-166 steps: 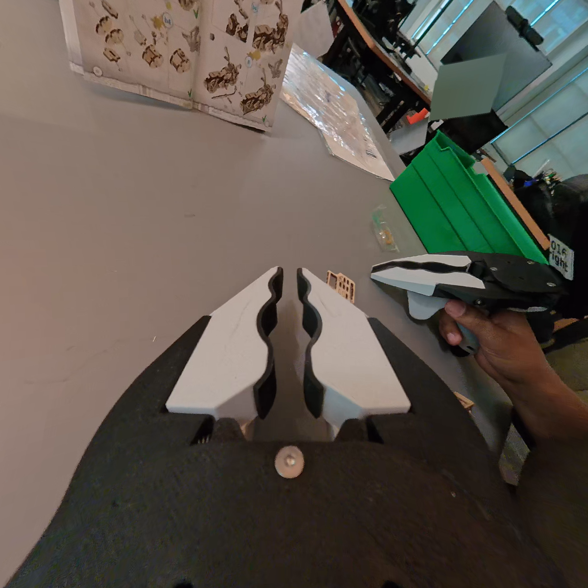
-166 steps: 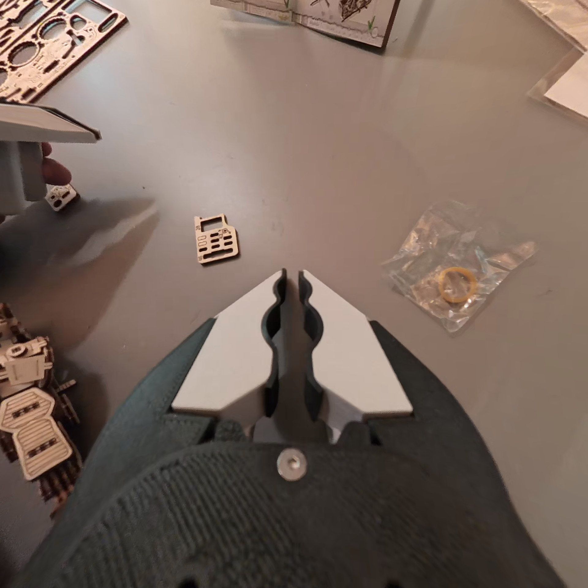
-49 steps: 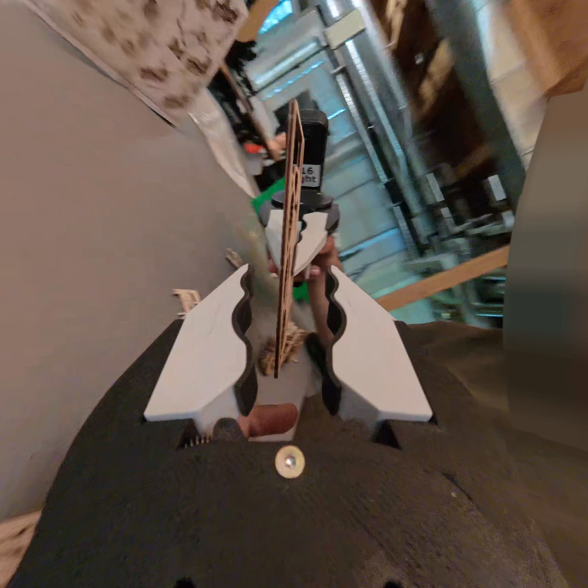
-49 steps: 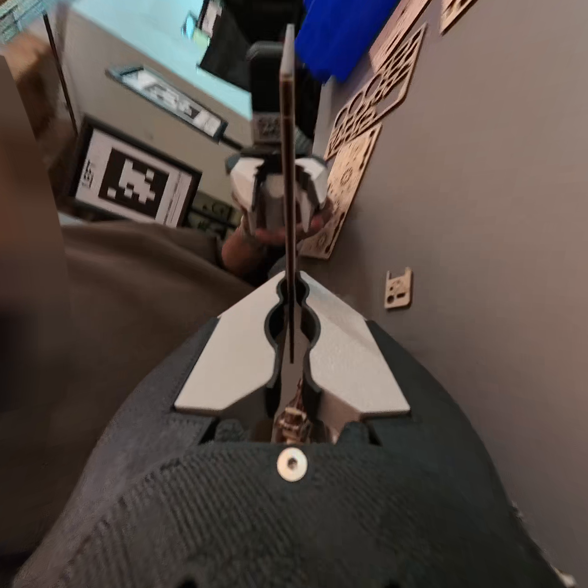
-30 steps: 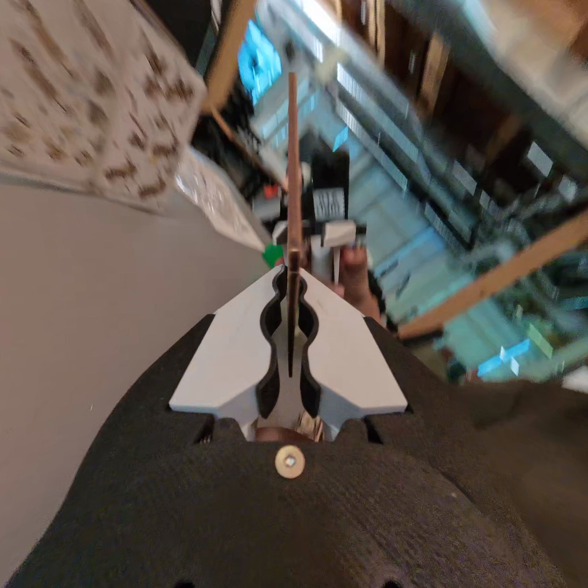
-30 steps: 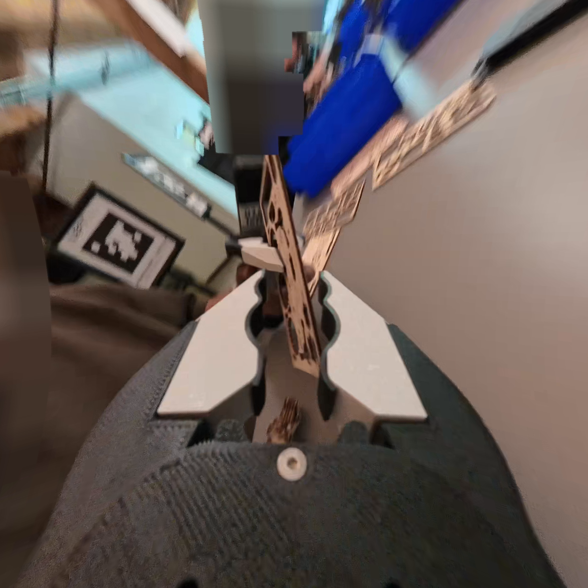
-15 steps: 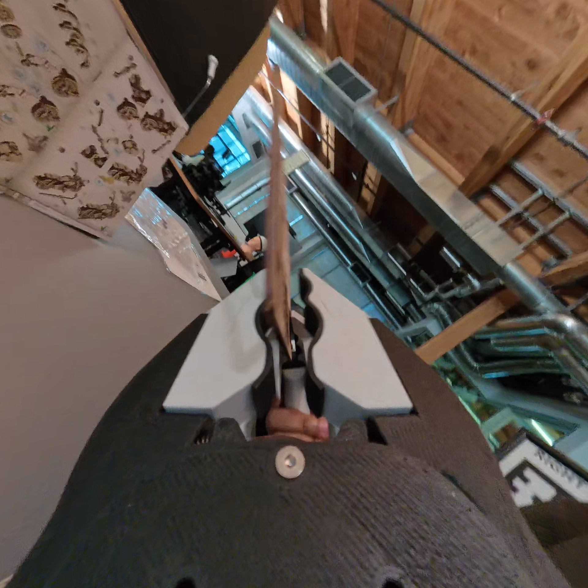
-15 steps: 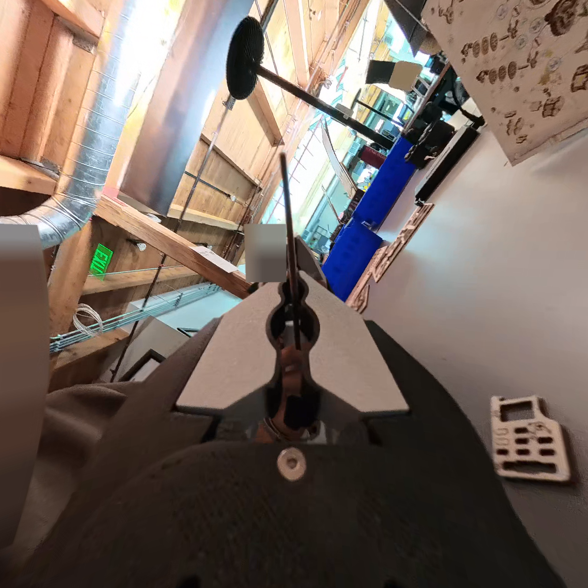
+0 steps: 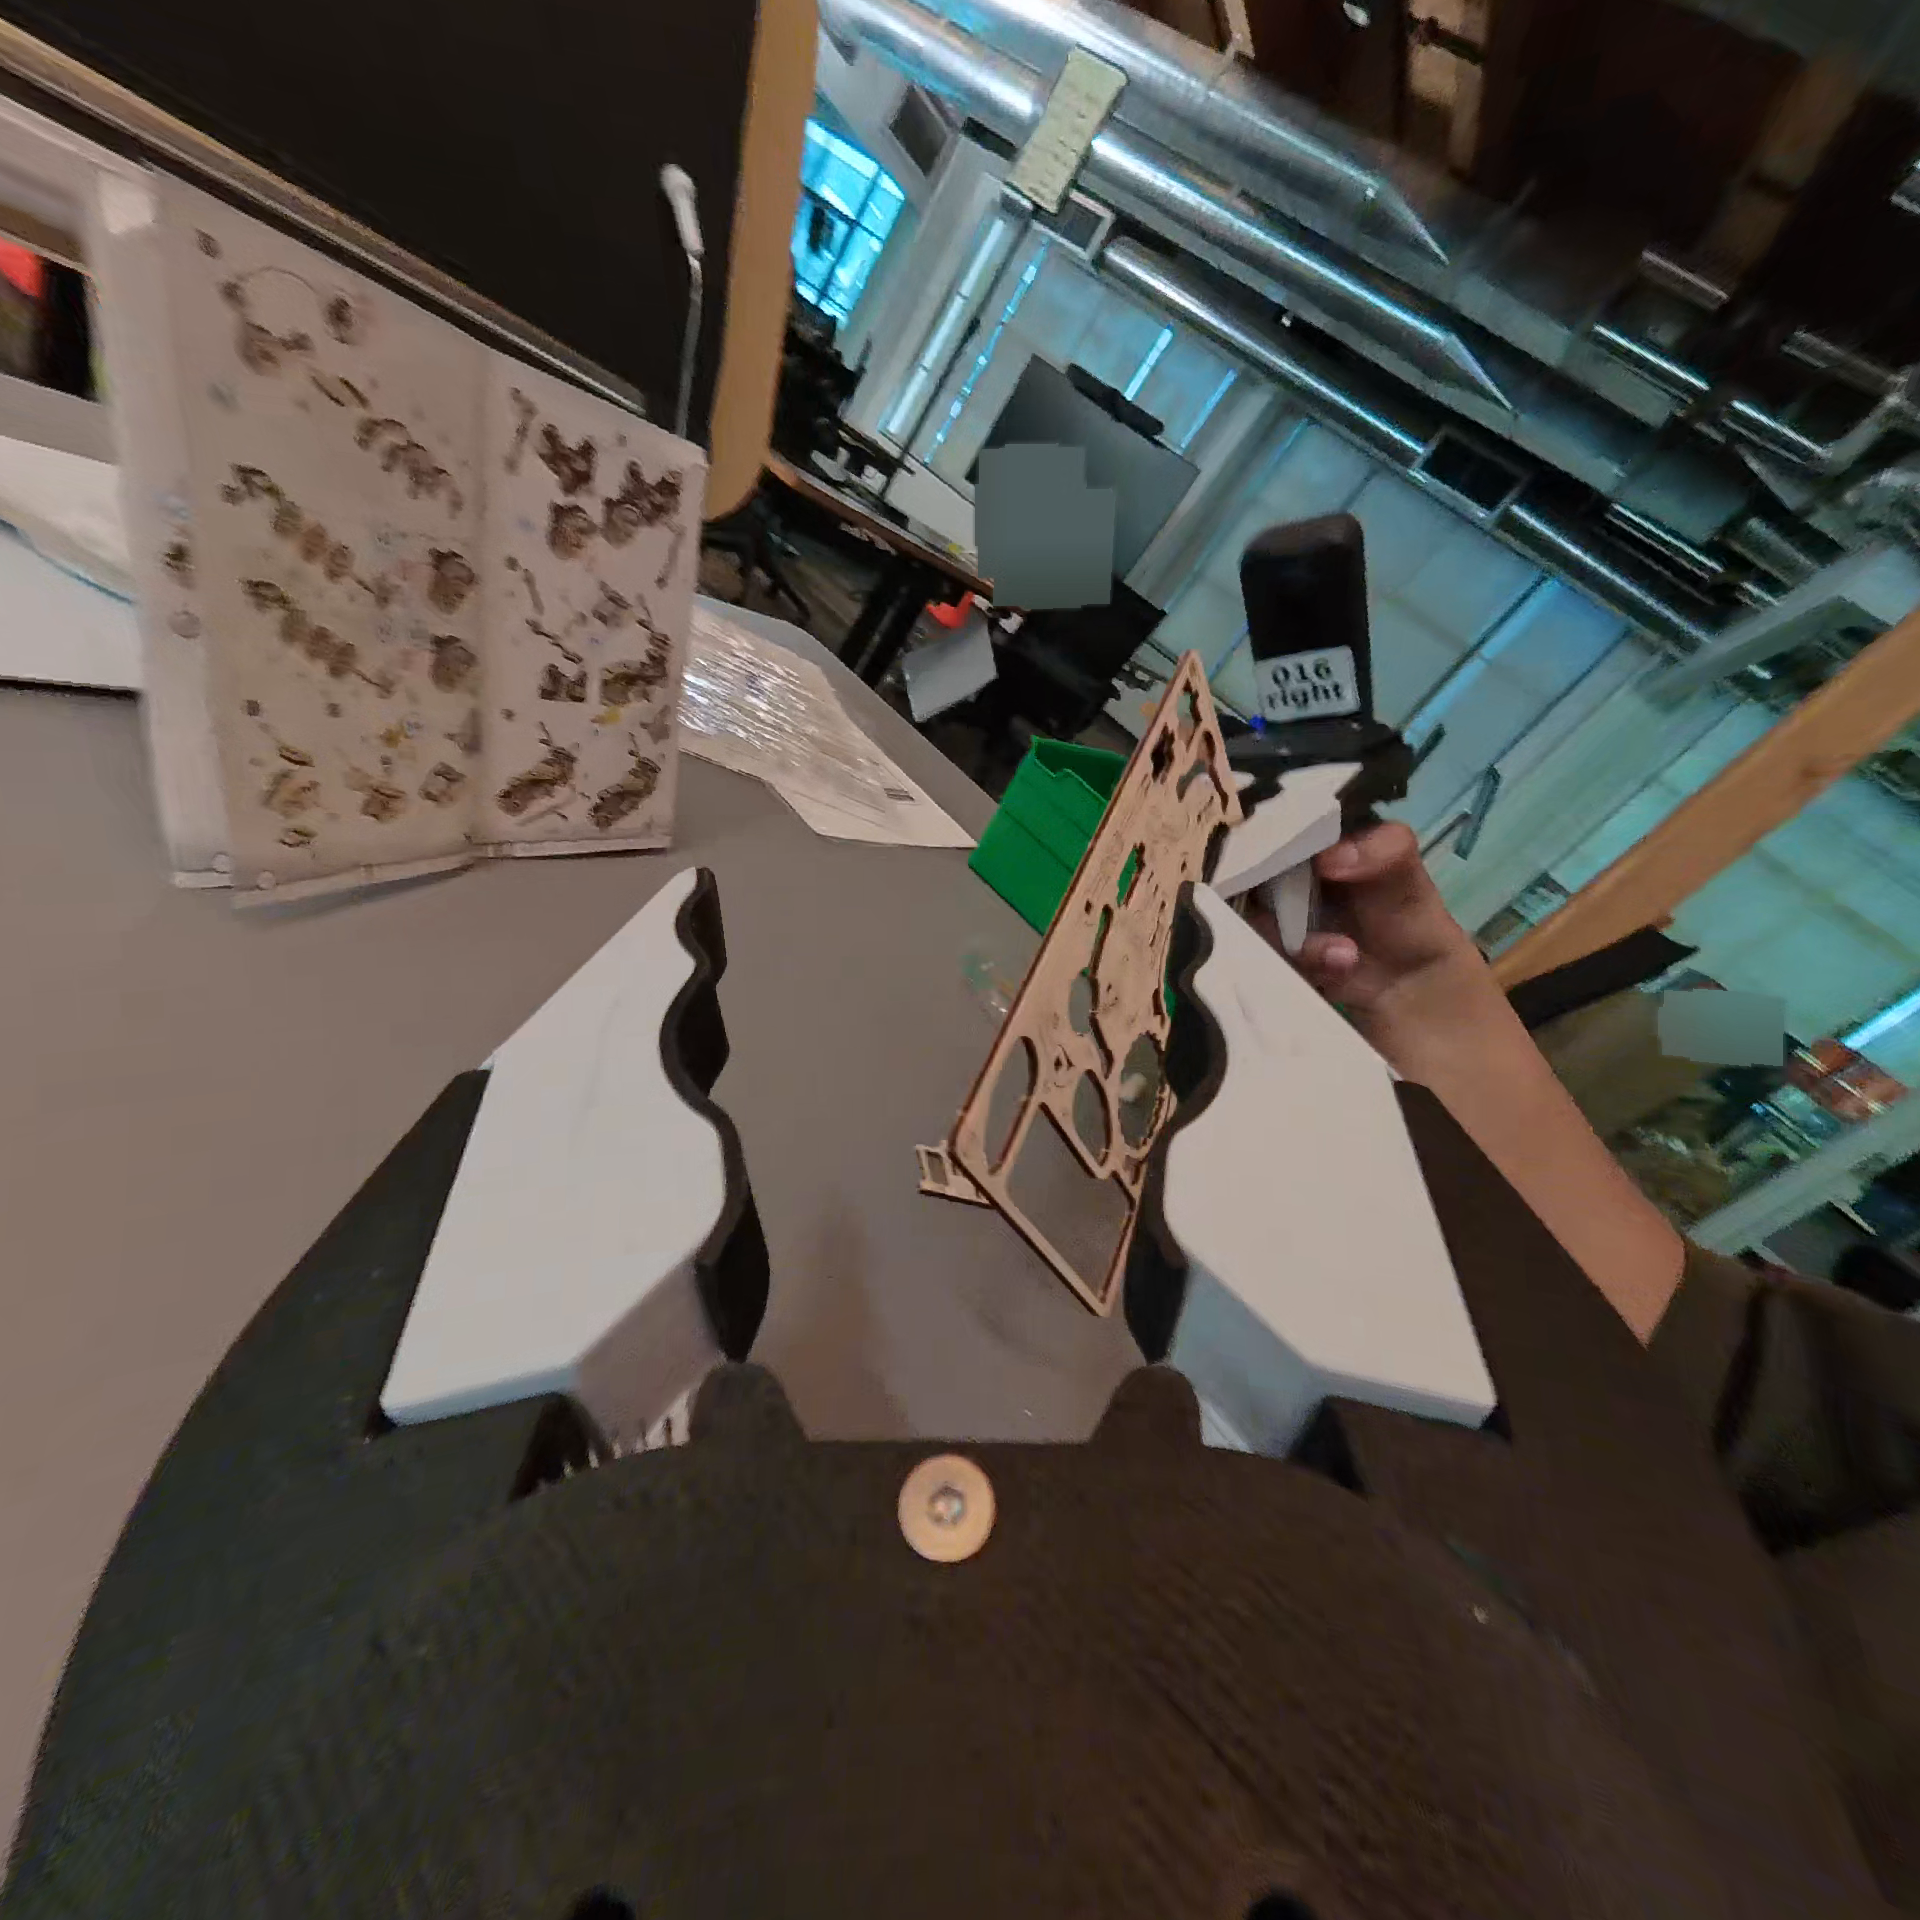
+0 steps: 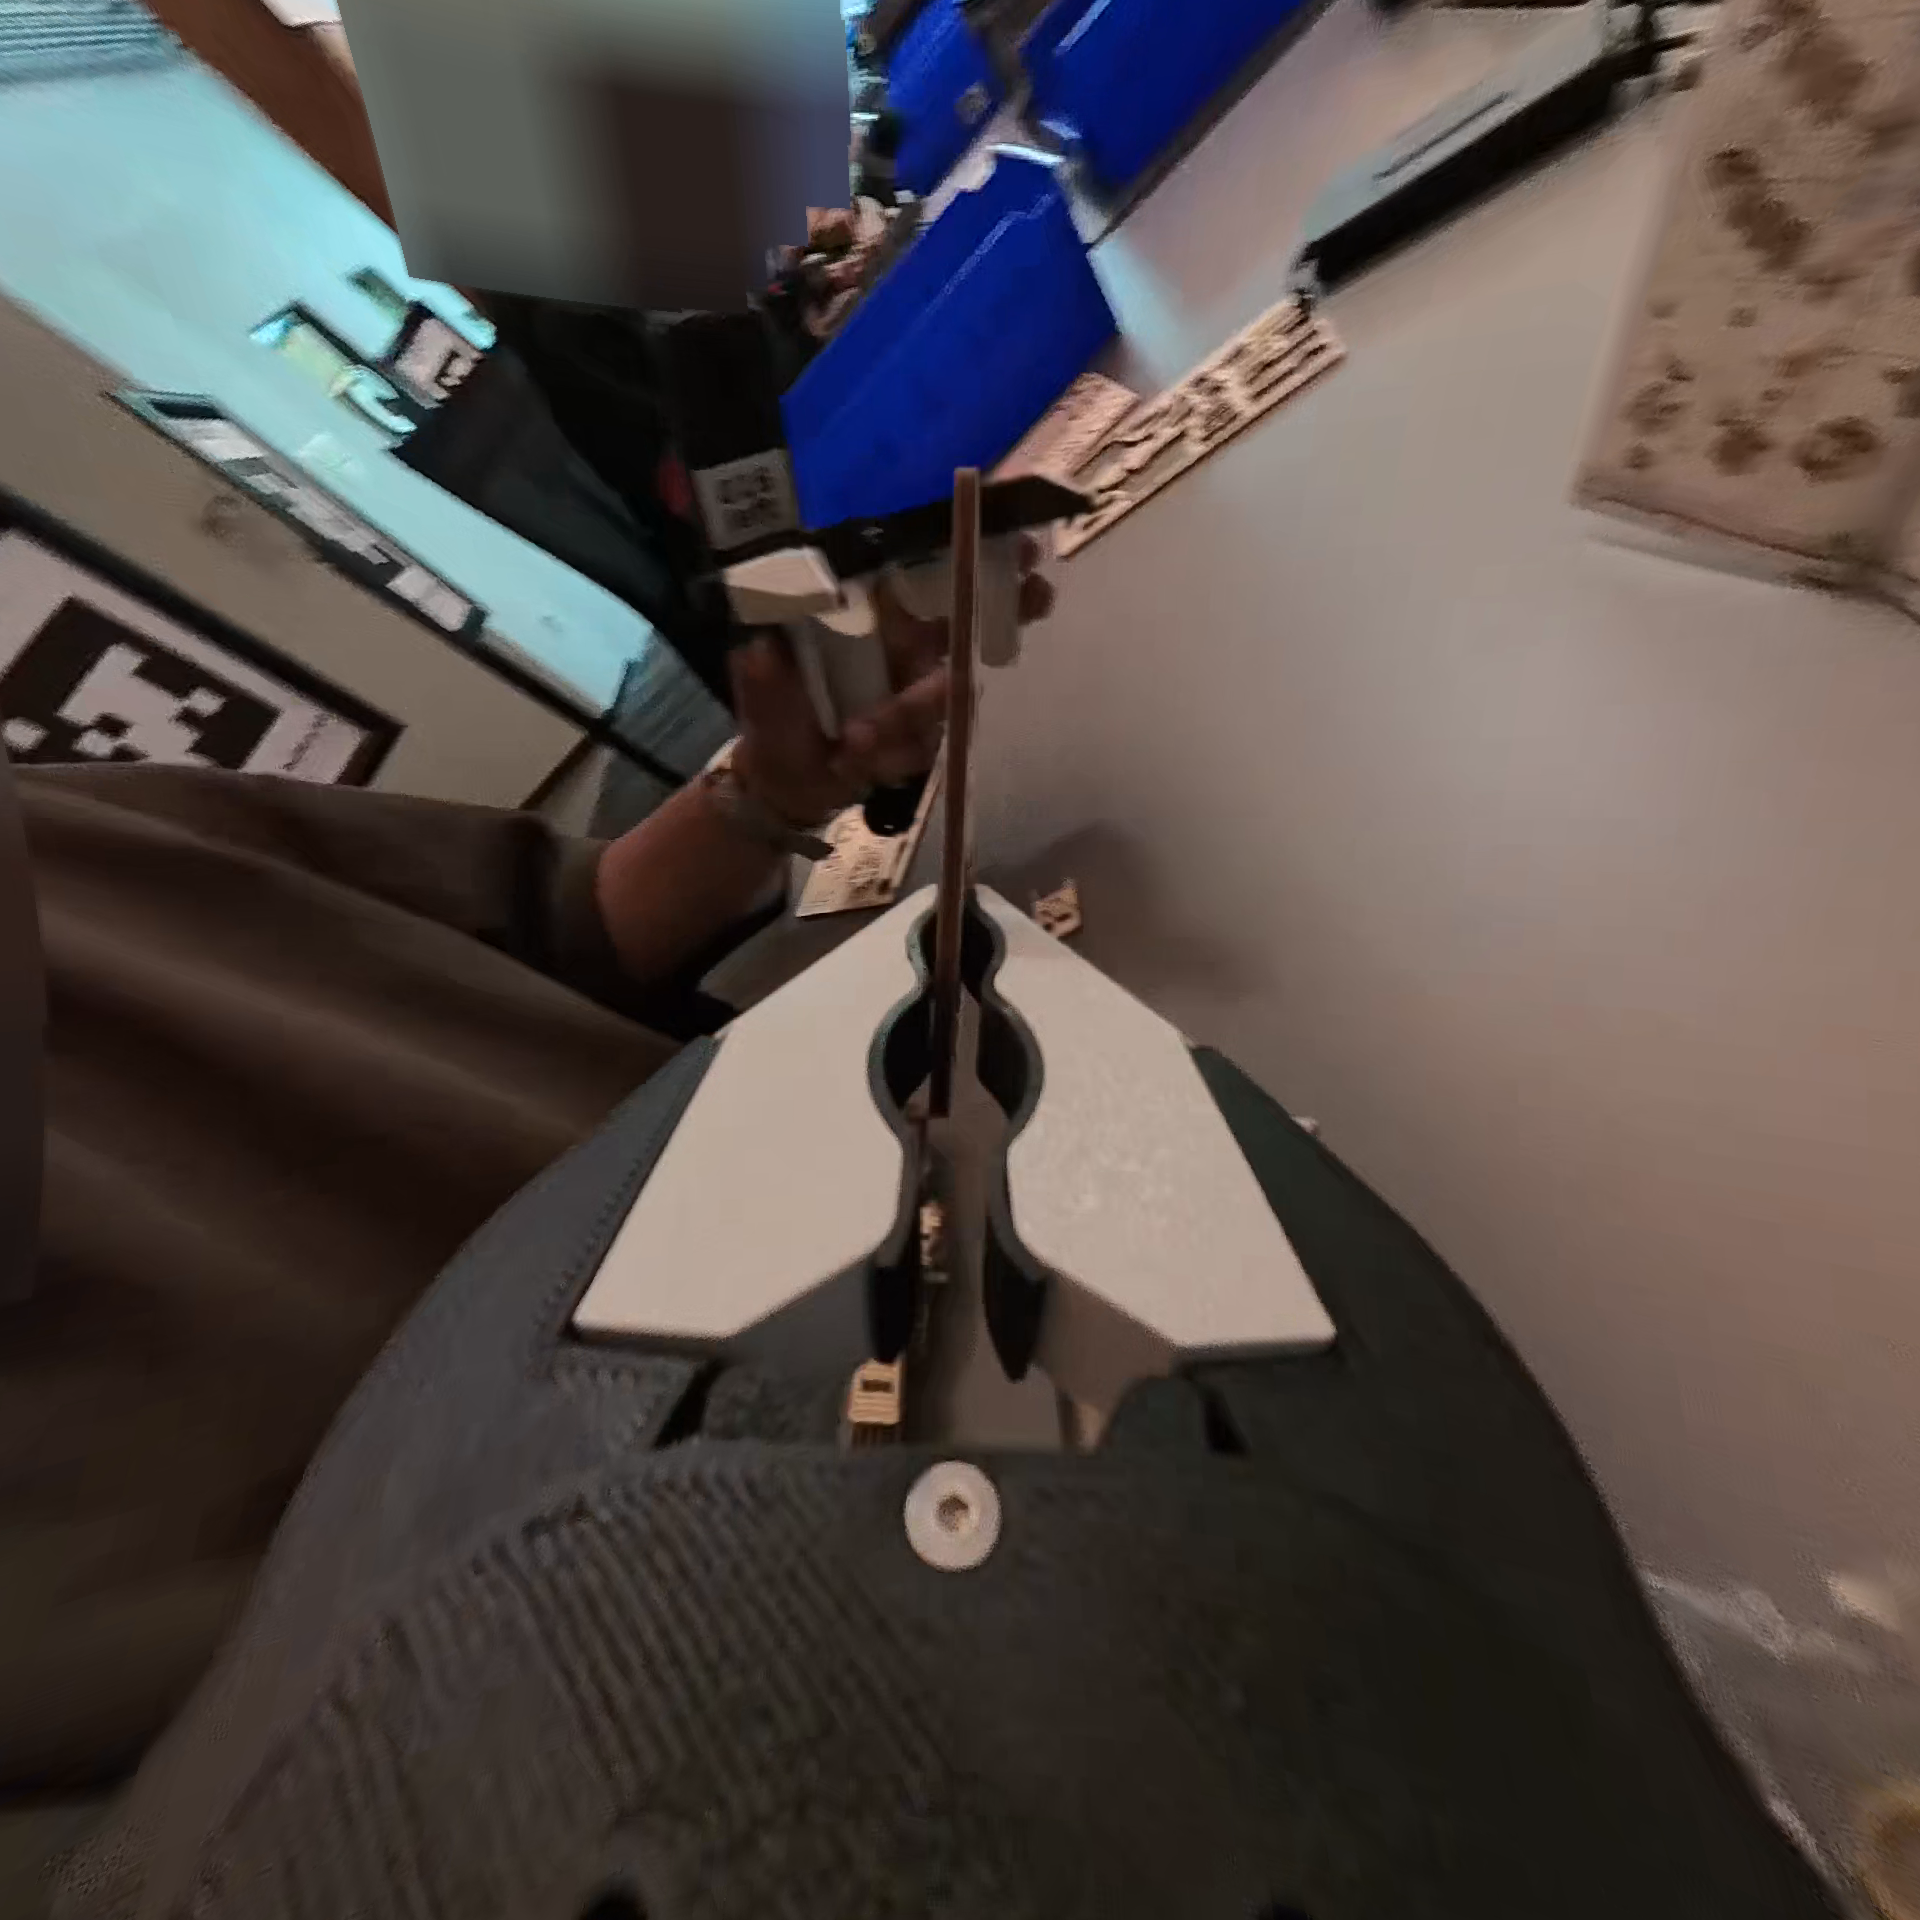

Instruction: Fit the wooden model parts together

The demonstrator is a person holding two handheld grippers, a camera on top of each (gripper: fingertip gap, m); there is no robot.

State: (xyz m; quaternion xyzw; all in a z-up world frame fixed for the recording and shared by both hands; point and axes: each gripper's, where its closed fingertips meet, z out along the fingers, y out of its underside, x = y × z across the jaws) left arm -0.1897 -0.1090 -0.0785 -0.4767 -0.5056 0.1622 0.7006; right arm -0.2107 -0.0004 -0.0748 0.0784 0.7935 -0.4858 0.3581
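Observation:
A thin laser-cut wooden sheet (image 9: 1112,997) with many cut-outs is held upright above the grey table (image 9: 260,1039). My right gripper (image 10: 951,909) is shut on it; in the right wrist view the sheet (image 10: 961,665) shows edge-on between the fingers. My left gripper (image 9: 948,894) is open wide, and the sheet's lower part stands between its fingers, close to the right finger. The right gripper (image 9: 1288,831) also shows in the left wrist view, gripping the sheet's far edge. A small wooden part (image 9: 940,1164) lies on the table under the sheet.
An open instruction booklet (image 9: 416,623) stands at the back of the table, with clear plastic sheets (image 9: 800,748) and a green bin (image 9: 1039,821) to its right. Blue bins (image 10: 935,353) and more wooden sheets (image 10: 1195,416) lie at the other side. A sleeve (image 10: 260,987) is close.
My left gripper has opened wide and let go of the wooden sheet. My right gripper still holds it. Both views have tilted back down toward the table.

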